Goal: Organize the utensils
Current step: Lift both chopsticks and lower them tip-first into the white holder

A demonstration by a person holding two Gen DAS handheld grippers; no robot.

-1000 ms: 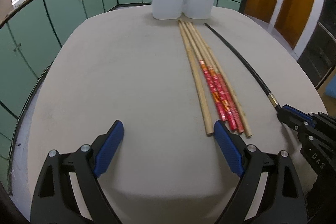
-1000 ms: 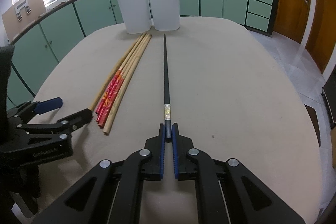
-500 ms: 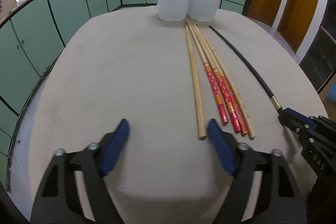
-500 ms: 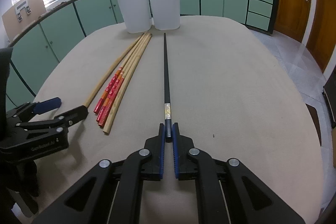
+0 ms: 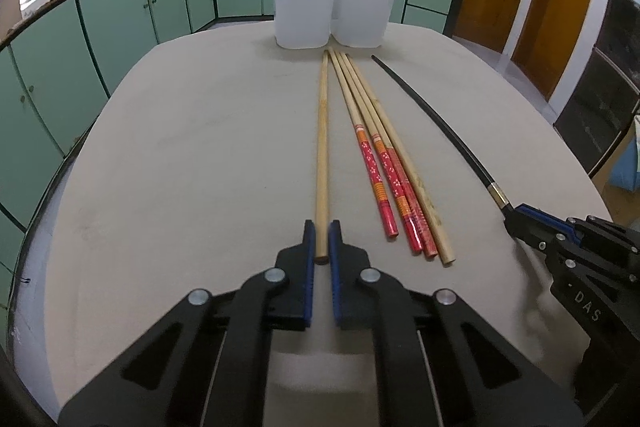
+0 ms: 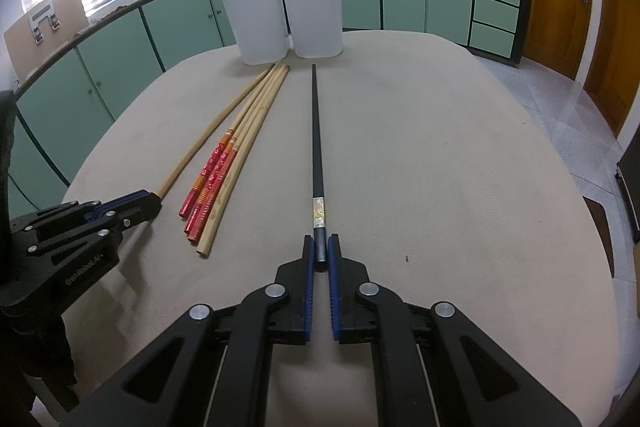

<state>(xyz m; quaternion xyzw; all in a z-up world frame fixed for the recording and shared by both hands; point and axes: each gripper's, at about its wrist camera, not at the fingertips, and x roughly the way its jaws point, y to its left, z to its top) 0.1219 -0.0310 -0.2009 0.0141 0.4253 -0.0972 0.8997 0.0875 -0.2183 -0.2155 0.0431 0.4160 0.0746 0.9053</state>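
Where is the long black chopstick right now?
The black chopstick lies on the table, right of the wooden and red chopsticks; the right gripper pinches its near end.

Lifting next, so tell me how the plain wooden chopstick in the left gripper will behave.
The plain wooden chopstick looks stiff and light. Being round, it would likely roll if released. The left gripper pinches only its near end, so the far tip may droop or swing.
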